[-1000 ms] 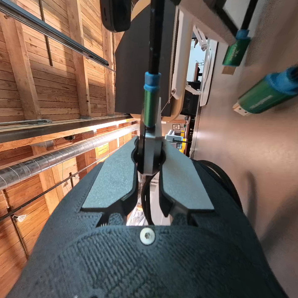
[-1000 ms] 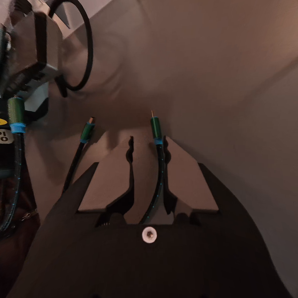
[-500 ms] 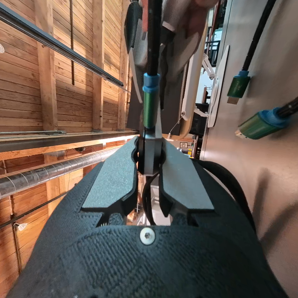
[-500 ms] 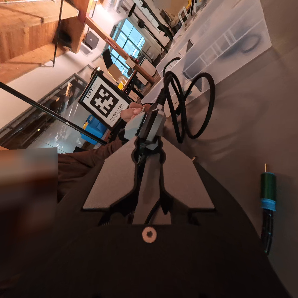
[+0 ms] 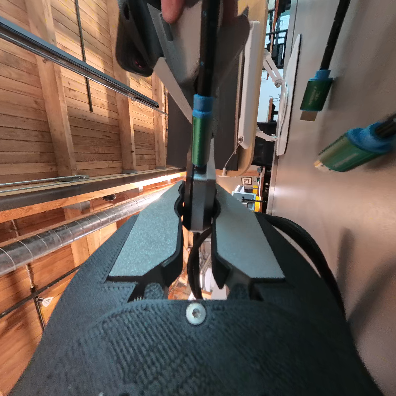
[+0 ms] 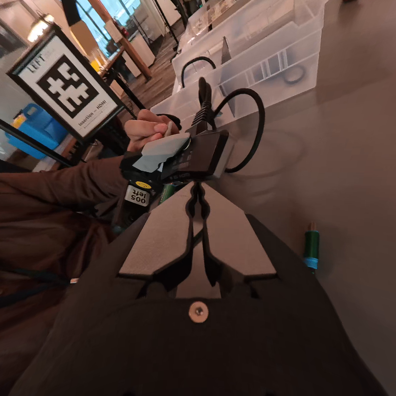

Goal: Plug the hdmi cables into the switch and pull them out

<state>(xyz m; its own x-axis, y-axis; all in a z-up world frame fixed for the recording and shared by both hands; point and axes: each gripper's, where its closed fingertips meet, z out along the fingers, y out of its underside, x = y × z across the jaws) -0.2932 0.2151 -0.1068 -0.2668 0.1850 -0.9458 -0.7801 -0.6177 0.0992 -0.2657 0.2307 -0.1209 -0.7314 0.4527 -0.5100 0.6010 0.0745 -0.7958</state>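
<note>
My left gripper [image 5: 198, 192] is shut on the grey HDMI switch [image 5: 200, 205], held edge-on above the table. A green plug with a blue collar [image 5: 200, 141] sits in the switch's port. Its black cable [image 5: 206, 53] runs up between the fingers [image 5: 175, 53] of my right gripper. In the right wrist view my right gripper [image 6: 198, 188] is shut on that cable just in front of the switch [image 6: 201, 154], with the green plug [image 6: 167, 192] partly hidden behind its left finger.
Two loose green plugs [image 5: 314, 94] [image 5: 347, 154] lie on the grey table [image 5: 332, 235]; one shows beside my right gripper [image 6: 311, 244]. The switch's own black lead [image 6: 255, 128] loops behind it. Clear plastic bins [image 6: 278, 64] and a framed marker sign [image 6: 64, 85] stand beyond. Left tips to right tips: about 4 centimetres.
My right gripper left the loose cable on the table, swung up to the switch and closed on the plugged-in cable. My left gripper kept hold of the switch.
</note>
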